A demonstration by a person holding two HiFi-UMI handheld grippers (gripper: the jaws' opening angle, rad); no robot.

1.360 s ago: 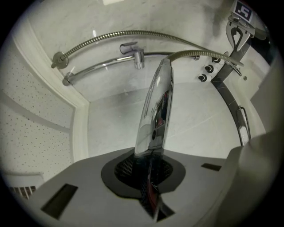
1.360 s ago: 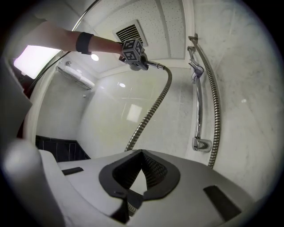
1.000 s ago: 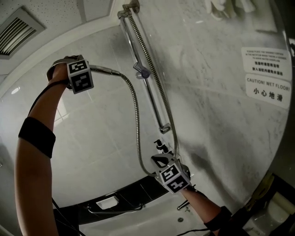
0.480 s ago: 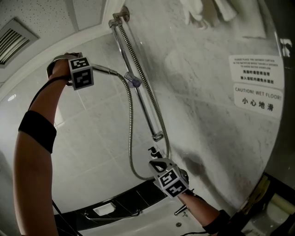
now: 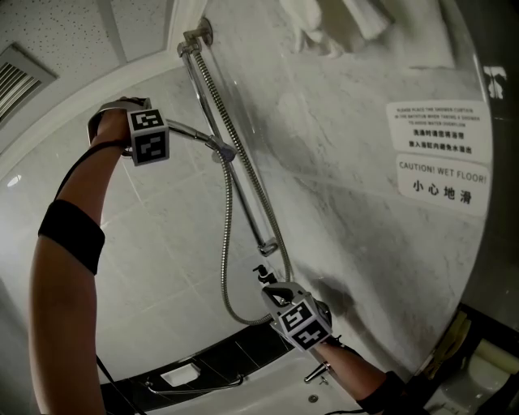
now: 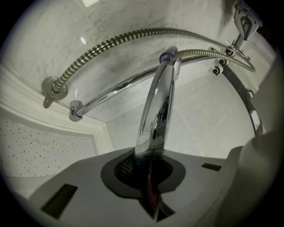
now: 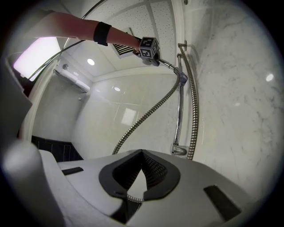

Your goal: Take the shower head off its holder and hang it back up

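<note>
A grey-veined marble wall [image 5: 349, 203] fills the space past both grippers, meeting a pale tiled wall [image 5: 162, 243] behind the left gripper [image 5: 170, 128]. A speckled ceiling [image 5: 57, 24] with a slatted vent [image 5: 16, 77] lies above that gripper. Below the right gripper [image 5: 282, 285] runs a white tub ledge [image 5: 276, 377]; what the tub contains cannot be made out.

A chrome slide rail [image 5: 249, 203] slants down the marble wall from beyond the left gripper toward the right gripper. The metal hose [image 5: 226, 243] drops from the left gripper's side, loops low and ends in the right gripper, whose jaws are closed around it.

The left gripper, raised high, is clamped on the handle of the shower head [image 6: 155, 111]. The handle reaches straight out ahead of the jaws, and its far end sits at the holder [image 6: 168, 55] on the rail; whether it is seated there cannot be told.

Two printed signs [image 5: 442, 182] hang on the marble, above and to the right of the right gripper.
</note>
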